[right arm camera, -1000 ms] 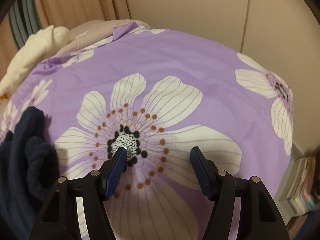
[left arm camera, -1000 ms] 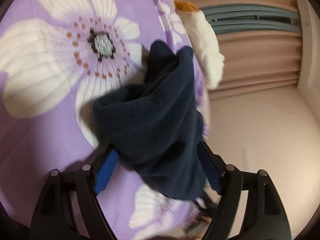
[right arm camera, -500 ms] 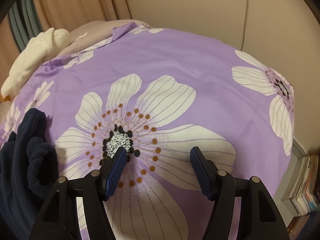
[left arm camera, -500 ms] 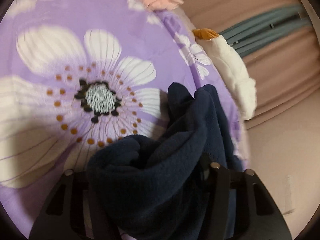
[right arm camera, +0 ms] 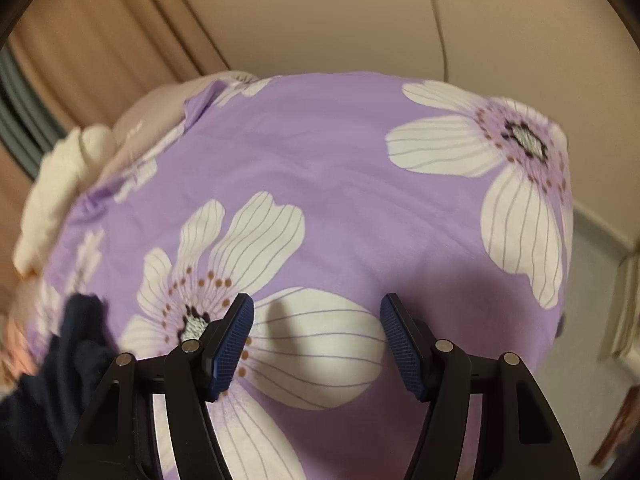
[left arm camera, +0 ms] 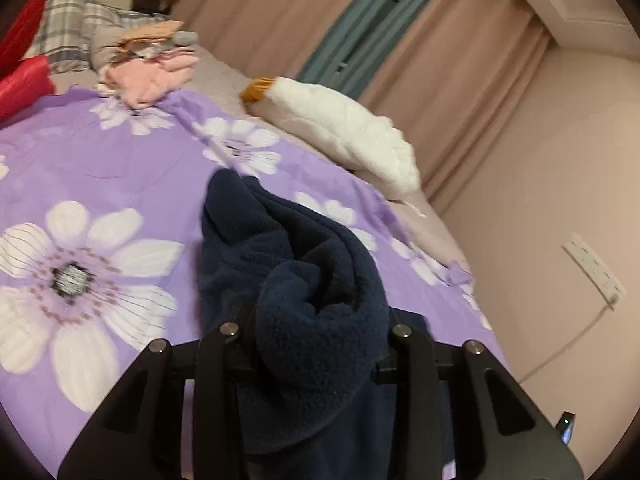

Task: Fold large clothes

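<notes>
A dark navy fleece garment [left arm camera: 280,248] is bunched between the jaws of my left gripper [left arm camera: 316,344]. The jaws are closing on it, their pads are buried in the fabric, and the bunch hangs lifted off the purple flowered bedspread [left arm camera: 120,168]. The rest of the garment trails down below the fingers. In the right wrist view the same garment [right arm camera: 60,380] shows at the lower left edge. My right gripper [right arm camera: 316,320] hovers open over a big white flower on the bedspread [right arm camera: 340,160], nothing between its blue pads.
A white plush toy [left arm camera: 340,132] lies along the bed's far edge by the curtains. Pink clothes [left arm camera: 152,72], red cushions [left arm camera: 20,76] and plaid pillows sit at the bed's head. A wall socket strip [left arm camera: 592,268] is on the right wall.
My left gripper's jaws narrowed onto the navy fleece and rose with it, rolling so the bed's head came into view. My right gripper slid across the bedspread, still open.
</notes>
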### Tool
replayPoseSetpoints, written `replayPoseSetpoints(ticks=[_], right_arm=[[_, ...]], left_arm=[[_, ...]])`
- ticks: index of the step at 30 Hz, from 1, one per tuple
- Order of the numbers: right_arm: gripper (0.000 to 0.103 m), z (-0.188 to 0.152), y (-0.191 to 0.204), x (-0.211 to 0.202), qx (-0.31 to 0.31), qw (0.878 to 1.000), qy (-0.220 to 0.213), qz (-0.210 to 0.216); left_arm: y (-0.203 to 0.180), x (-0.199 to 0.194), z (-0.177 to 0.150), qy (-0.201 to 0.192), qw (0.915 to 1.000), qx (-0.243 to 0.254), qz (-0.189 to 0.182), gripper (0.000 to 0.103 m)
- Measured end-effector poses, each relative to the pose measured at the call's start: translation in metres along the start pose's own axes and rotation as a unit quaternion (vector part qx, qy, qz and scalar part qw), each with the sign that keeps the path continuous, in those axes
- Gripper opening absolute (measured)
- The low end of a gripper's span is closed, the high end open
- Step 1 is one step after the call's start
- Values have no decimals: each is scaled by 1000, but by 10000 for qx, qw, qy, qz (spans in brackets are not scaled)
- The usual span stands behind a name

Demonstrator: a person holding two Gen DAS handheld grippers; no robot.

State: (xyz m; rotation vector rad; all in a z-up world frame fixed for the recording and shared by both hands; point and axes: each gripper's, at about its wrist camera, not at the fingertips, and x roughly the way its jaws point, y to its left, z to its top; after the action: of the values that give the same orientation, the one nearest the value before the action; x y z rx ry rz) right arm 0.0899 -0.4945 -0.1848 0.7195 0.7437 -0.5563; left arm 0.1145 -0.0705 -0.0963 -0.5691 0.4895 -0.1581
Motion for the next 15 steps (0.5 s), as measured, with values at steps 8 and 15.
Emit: replayPoseSetpoints(ticks=[8,15], right_arm=[[66,3,-6,0,281,9995,8,142],[66,6,-10,1,324,9993,33,196]], left_arm=[[-88,36,-44,768,9913,633,-856,36],[-104,52,-67,942,9888,812,-826,25]])
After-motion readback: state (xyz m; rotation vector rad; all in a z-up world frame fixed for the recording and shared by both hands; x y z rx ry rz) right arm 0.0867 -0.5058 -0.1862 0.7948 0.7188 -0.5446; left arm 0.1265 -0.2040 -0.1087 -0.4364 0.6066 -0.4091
